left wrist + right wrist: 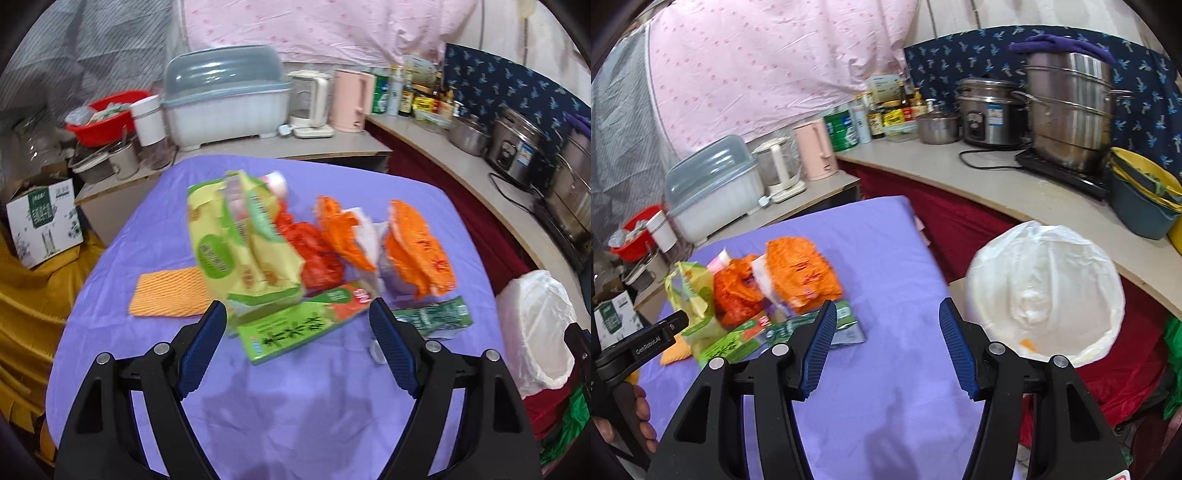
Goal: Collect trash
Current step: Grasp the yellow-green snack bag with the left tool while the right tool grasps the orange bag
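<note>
A pile of trash lies on the purple table (280,406): a yellow-green snack bag (240,243), a red plastic bag (314,251), orange wrappers (417,251), a green box (299,328), a green sachet (432,317) and an orange foam net (166,291). My left gripper (297,314) is open and empty, just in front of the green box. My right gripper (886,314) is open and empty above the table's right part, with the green sachet (846,325) beside its left finger. A bin lined with a white bag (1045,288) stands to the right.
A counter (997,184) runs behind and to the right with pots, a rice cooker (990,114), kettles and bottles. A dish box (225,96) and red basin (107,118) stand at the back left. A cardboard box (40,218) sits at left. The lined bin also shows in the left wrist view (535,325).
</note>
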A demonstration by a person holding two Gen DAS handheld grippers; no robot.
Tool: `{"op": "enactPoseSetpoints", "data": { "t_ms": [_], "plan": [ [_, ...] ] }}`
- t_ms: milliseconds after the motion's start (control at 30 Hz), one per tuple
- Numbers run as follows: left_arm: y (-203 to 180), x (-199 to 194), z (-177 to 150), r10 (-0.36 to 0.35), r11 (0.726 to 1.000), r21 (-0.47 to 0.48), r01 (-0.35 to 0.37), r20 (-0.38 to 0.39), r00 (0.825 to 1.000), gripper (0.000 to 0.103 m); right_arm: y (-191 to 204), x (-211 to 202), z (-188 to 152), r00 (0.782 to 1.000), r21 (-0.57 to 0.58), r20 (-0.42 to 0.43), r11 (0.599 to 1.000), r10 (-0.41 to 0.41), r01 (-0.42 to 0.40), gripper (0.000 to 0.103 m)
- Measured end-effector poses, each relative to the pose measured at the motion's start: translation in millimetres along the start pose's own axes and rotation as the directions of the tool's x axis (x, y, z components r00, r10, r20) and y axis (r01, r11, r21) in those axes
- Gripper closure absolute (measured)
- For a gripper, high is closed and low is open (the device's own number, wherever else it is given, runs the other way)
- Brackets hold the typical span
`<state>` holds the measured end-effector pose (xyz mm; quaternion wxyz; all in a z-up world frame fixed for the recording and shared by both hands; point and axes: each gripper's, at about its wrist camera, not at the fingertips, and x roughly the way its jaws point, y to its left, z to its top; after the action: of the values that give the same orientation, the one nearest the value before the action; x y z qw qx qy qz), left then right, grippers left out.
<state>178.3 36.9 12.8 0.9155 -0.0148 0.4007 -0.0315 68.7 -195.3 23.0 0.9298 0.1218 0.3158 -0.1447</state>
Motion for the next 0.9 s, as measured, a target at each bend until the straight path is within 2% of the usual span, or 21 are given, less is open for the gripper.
{"op": "enactPoseSetpoints", "data": {
  "t_ms": [100, 367, 500, 700, 833, 900],
  "plan": [
    [21, 9, -1, 0.014, 0.999, -0.033, -0.015, -0.018, 1.000, 0.027, 23, 15, -3, 0.999, -0.028, -0.023, 0.999, 0.034, -0.034, 0.047],
    [54, 36, 3, -0.016, 0.994, -0.111, 0.010, -0.060, 0.998, 0.020, 72, 64, 0, 0.994, -0.097, -0.079, 0.992, 0.079, -0.086, 0.047],
    [60, 51, 8, -0.052, 0.989, -0.144, 0.041, -0.075, 0.996, 0.016, 88, 94, 6, 0.992, -0.126, -0.107, 0.988, 0.073, -0.086, 0.047],
    [57, 73, 13, -0.064, 0.989, -0.138, 0.051, -0.086, 0.994, 0.013, 107, 134, 9, 0.989, -0.190, -0.141, 0.979, 0.047, -0.074, 0.047],
    [59, 85, 16, -0.078, 0.986, -0.153, 0.062, -0.103, 0.992, 0.017, 114, 152, 7, 0.989, -0.231, -0.149, 0.971, 0.025, -0.060, 0.047],
    [61, 88, 16, -0.096, 0.984, -0.157, 0.078, -0.107, 0.990, 0.030, 114, 160, 6, 0.987, -0.236, -0.159, 0.970, 0.021, -0.059, 0.047]
  ]
}}
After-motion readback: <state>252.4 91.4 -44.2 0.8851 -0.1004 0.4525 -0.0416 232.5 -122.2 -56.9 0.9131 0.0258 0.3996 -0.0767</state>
